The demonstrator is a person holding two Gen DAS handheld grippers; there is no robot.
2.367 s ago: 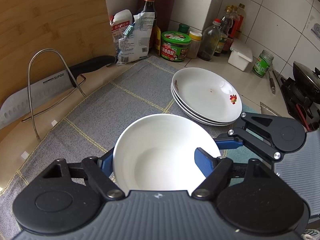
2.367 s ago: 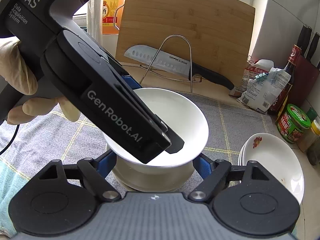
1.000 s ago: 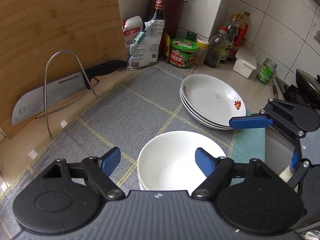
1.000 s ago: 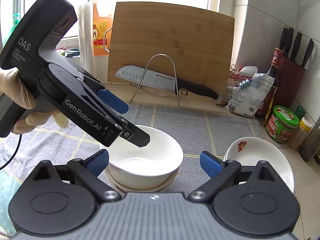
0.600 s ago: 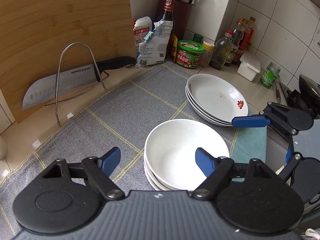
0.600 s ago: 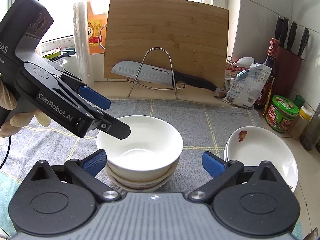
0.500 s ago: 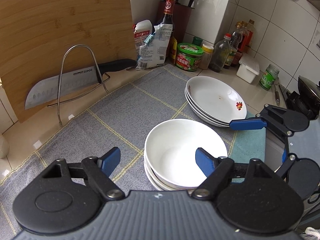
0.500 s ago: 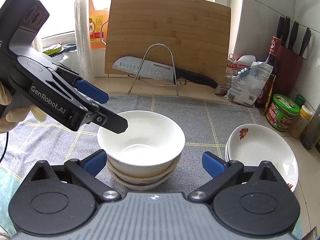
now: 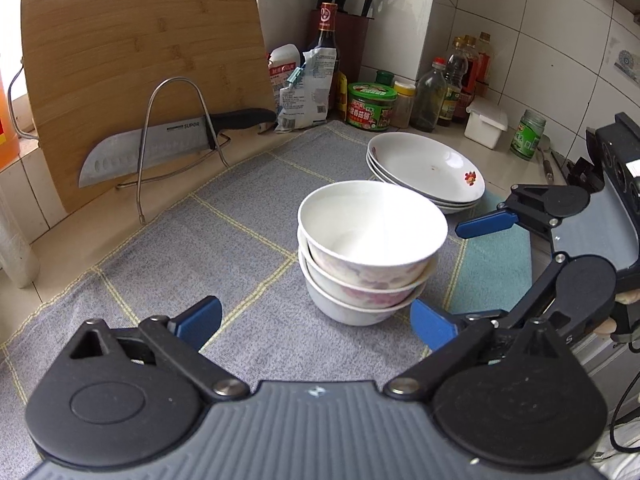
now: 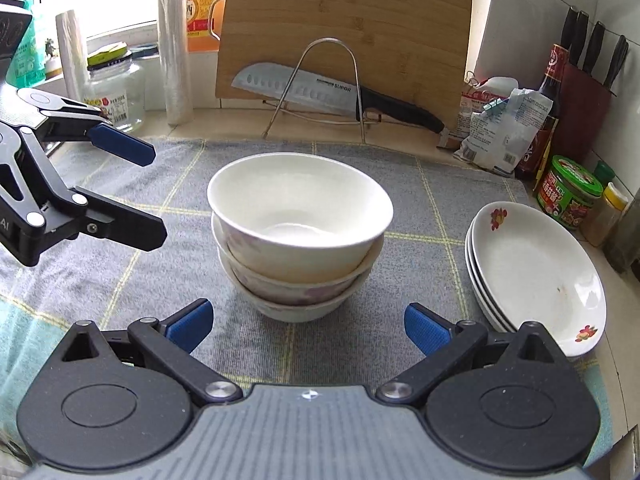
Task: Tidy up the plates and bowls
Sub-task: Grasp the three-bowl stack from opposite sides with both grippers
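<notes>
Both tongs, left [image 9: 316, 322] and right [image 10: 308, 326], backed off wide from glossy stacked bowls [image 10: 298, 232] (three, rounded)

Home kitchen, tiled walls [image 9: 540, 60], knife block [image 9: 348, 36], cutting board [image 10: 344, 28], condiment bottles [image 9: 456, 76]

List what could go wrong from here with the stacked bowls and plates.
1. The top bowl sits tilted in the bowl stack, leaning to one side; a bump could slide it off.
2. Both open grippers flank that stack: the left gripper and the right gripper could clip it when moving.
3. The plate stack lies near the edge of the grey cloth, beside the right gripper's finger; a sideways swing might push it.
</notes>
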